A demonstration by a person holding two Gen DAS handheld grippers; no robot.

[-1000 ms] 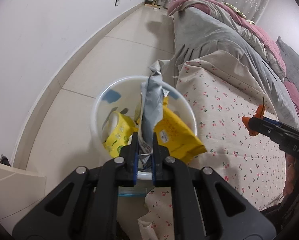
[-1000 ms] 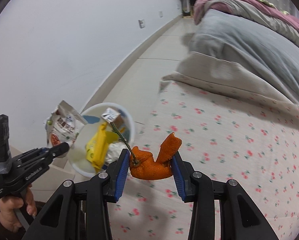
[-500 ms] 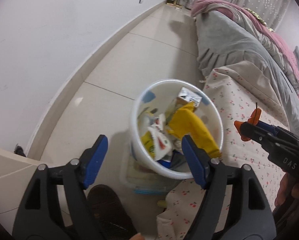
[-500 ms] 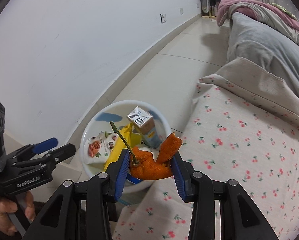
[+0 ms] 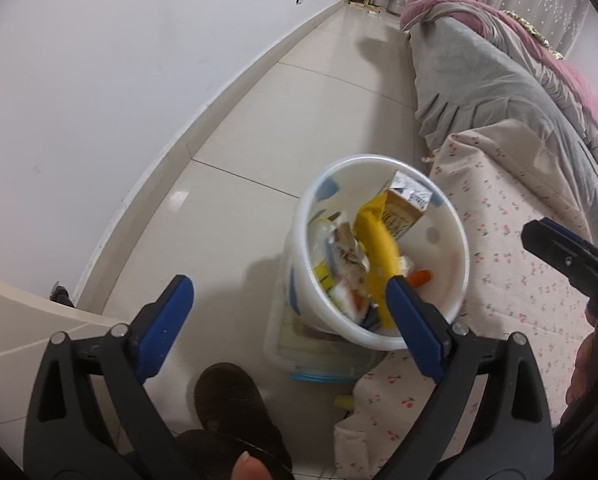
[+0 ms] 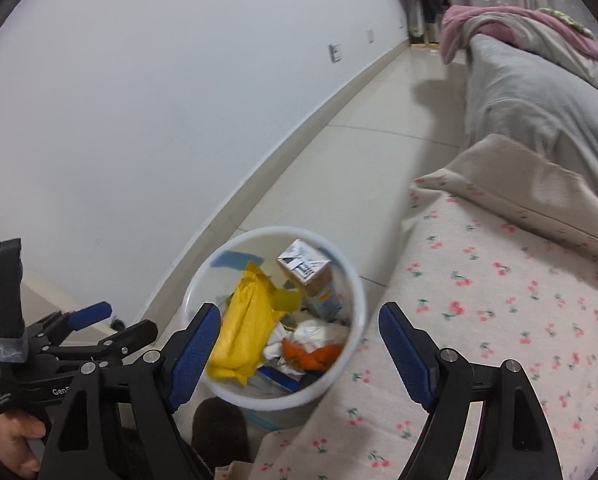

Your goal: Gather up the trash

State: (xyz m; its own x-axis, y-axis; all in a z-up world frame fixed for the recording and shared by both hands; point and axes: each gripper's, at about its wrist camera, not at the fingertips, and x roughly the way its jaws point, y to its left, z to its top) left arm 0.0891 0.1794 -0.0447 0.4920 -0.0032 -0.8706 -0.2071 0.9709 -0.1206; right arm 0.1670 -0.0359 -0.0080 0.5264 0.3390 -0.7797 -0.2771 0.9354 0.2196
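White bin [image 6: 353, 322] on floor tiles beside cherry-print bedsheet [image 6: 499, 312]; orange peel [image 6: 311, 356] lies inside among yellow packet [image 6: 247, 332], carton [image 6: 305, 266]. Left gripper [image 5: 289, 306], right gripper [image 6: 299, 340]: jaws apart, empty.

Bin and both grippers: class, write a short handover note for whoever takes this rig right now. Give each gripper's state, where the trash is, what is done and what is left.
Left gripper: open, empty, above the floor beside the bin.
Right gripper: open, empty, over the bin's near edge.
Trash: orange peel, yellow pack, carton and crumpled wrappers all lie inside the bin, which stands on the floor against the cherry-print bedspread.
Done: everything in view is binned; neither gripper holds anything.
Left: no loose trash shows on the bedspread or floor here; check areas outside these views before finishing.
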